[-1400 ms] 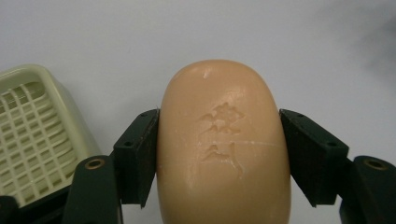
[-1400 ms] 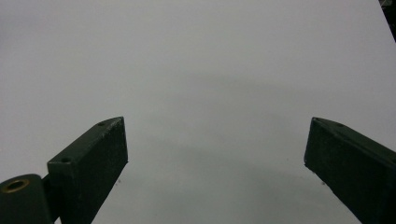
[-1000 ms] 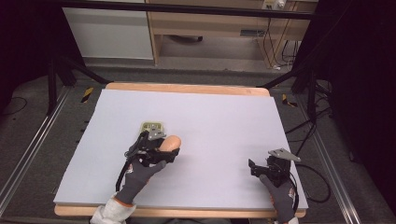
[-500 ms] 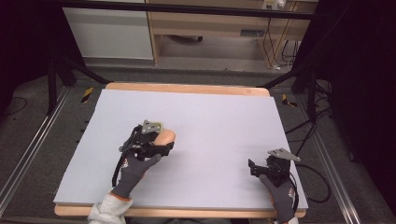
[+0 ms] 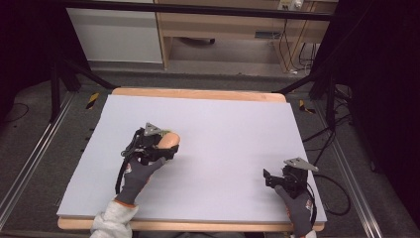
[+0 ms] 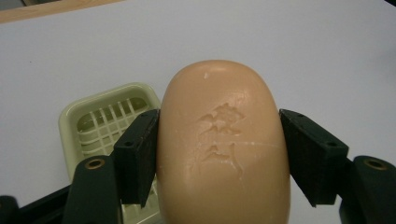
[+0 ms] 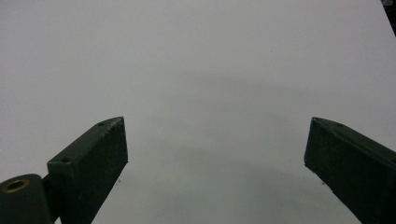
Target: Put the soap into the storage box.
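Since the earlier frames the left gripper [image 5: 166, 148] has carried the soap bar [image 5: 169, 141] further up the table [image 5: 228, 124], away from the person, and the soap dish that lay bare beyond it a second ago now sits under the gripper in the high view; the right gripper has stayed where it was.

At the left of the high view, a gloved hand [image 5: 141, 171] holds the left gripper over the white sheet, left of the table's middle. Its jaws pinch the peach-coloured soap bar by its two long sides. In the left gripper view the soap bar [image 6: 222, 144] stands between the black pads [image 6: 137, 149], its stamped face turned to the camera. Just behind and to the left of it in that view lies a pale green soap dish [image 6: 105, 116] with a slatted grid, partly hidden by the near jaw and the soap; whether the soap touches it cannot be told.

Well apart, near the table's right front corner, the right gripper [image 5: 271, 178] rests low in the other gloved hand [image 5: 297, 208]. The right gripper view shows its jaws spread wide over bare white surface, with nothing between them.
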`<state>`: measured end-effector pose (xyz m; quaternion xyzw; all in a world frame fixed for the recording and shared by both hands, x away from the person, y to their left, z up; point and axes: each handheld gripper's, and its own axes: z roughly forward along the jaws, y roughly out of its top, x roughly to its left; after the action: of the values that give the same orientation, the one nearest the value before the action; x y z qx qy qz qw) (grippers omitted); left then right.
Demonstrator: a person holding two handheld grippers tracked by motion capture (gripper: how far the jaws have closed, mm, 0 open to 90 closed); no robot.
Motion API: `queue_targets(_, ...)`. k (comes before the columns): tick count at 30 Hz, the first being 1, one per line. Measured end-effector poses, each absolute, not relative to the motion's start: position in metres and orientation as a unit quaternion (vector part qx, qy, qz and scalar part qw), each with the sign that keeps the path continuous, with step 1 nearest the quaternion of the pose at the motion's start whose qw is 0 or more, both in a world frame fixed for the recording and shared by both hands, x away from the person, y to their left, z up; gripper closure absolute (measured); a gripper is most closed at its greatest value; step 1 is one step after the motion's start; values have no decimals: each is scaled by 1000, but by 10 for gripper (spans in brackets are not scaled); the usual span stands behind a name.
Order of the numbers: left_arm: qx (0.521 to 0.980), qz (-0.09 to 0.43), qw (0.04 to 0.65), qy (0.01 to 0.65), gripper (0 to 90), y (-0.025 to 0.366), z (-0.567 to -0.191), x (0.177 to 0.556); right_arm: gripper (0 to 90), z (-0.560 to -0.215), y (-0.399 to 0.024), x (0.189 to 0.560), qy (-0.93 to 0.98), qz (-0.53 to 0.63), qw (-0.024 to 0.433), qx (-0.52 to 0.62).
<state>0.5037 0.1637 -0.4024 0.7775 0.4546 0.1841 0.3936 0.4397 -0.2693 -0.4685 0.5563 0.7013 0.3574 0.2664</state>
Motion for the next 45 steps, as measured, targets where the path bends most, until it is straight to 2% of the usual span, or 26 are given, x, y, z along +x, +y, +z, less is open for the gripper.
queue_targets(45,762,189,365,500,319,192,-430,541,65,-470,-267,442,702,356,265,556)
